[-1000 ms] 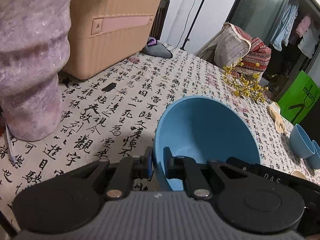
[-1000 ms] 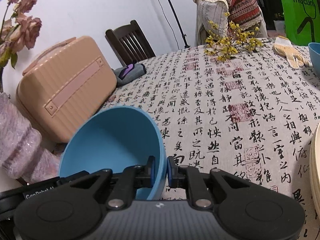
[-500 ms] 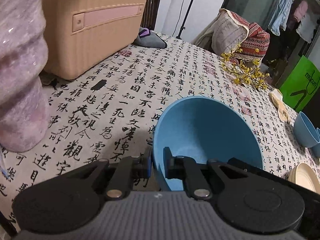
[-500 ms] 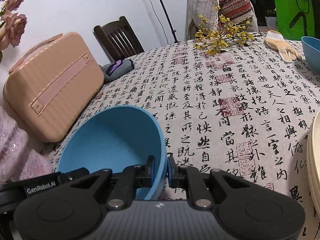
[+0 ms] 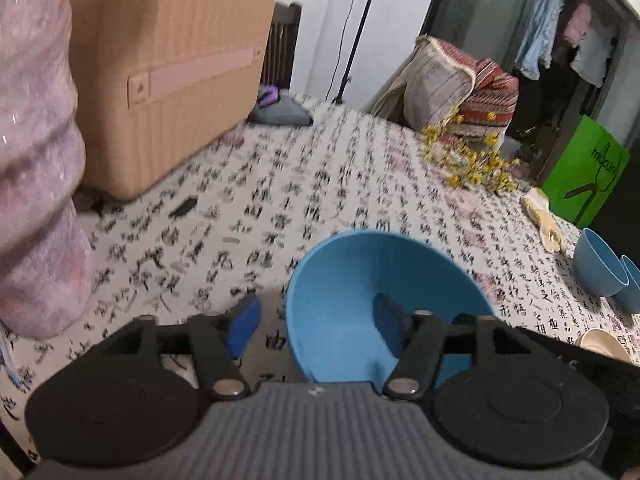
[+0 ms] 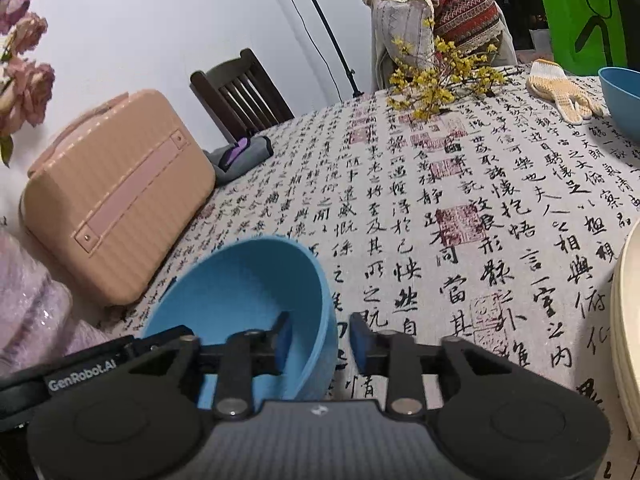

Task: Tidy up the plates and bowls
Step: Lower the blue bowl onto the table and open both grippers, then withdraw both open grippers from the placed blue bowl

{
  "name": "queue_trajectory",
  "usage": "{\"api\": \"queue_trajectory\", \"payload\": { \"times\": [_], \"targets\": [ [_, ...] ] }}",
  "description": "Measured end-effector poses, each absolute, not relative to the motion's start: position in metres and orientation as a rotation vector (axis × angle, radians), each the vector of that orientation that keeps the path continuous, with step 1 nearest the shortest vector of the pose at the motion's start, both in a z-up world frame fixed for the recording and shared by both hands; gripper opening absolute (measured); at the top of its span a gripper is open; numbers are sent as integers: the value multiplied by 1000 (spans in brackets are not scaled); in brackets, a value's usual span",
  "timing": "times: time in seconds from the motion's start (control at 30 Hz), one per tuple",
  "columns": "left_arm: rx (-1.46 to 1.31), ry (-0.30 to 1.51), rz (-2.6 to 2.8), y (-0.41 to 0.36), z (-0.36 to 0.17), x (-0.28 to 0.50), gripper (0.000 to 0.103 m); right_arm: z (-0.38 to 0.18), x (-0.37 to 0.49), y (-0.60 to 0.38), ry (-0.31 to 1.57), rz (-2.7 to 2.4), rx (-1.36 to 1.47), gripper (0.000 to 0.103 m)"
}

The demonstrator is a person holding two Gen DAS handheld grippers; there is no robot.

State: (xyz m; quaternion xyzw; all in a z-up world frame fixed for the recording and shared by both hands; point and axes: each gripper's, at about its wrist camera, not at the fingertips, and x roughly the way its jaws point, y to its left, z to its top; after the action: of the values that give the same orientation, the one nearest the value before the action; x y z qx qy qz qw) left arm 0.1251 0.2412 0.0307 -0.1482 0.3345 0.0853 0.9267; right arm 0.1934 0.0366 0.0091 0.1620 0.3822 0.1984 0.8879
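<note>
A blue bowl (image 5: 360, 300) (image 6: 248, 300) sits low over the calligraphy tablecloth (image 6: 460, 200), just ahead of both grippers. My left gripper (image 5: 316, 326) straddles the bowl's left rim and its jaws are opening. One pad (image 5: 242, 326) is outside and clear of the wall, the other pad (image 5: 390, 322) is inside. My right gripper (image 6: 320, 342) straddles the right rim, jaws opening too. Its fingers (image 6: 360, 344) show a gap to the wall. Neither gripper presses on the bowl. More blue bowls (image 5: 598, 264) (image 6: 624, 92) and cream plates (image 5: 604, 344) (image 6: 626, 320) lie to the right.
A peach suitcase (image 5: 168, 72) (image 6: 116, 196) and a pink ribbed vase (image 5: 36, 160) stand at the left. Yellow flowers (image 6: 440, 76), a knitted glove (image 6: 560, 92), a grey pouch (image 6: 240, 156) and a green bag (image 5: 584, 176) lie farther back. A chair (image 6: 240, 92) stands behind the table.
Both grippers were shut on the blue bowl's rim, one on each side. Now both have spread their jaws off it, the left one wider. The hands have barely moved.
</note>
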Motion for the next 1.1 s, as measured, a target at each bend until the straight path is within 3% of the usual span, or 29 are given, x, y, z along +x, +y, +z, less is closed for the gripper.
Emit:
{"api": "queue_trajectory", "payload": {
  "times": [0.07, 0.2, 0.53, 1.1],
  "targets": [
    [-285, 656, 171, 238, 36, 122, 82, 12, 192, 31, 773, 418, 356, 37],
    [-267, 605, 153, 234, 44, 115, 101, 19, 185, 21, 724, 423, 348, 52],
    [-217, 430, 119, 219, 54, 81, 103, 23, 157, -13, 552, 418, 258, 102],
    [-175, 311, 110, 179, 38, 37, 103, 33, 111, -67, 404, 377, 163, 103]
  ]
}}
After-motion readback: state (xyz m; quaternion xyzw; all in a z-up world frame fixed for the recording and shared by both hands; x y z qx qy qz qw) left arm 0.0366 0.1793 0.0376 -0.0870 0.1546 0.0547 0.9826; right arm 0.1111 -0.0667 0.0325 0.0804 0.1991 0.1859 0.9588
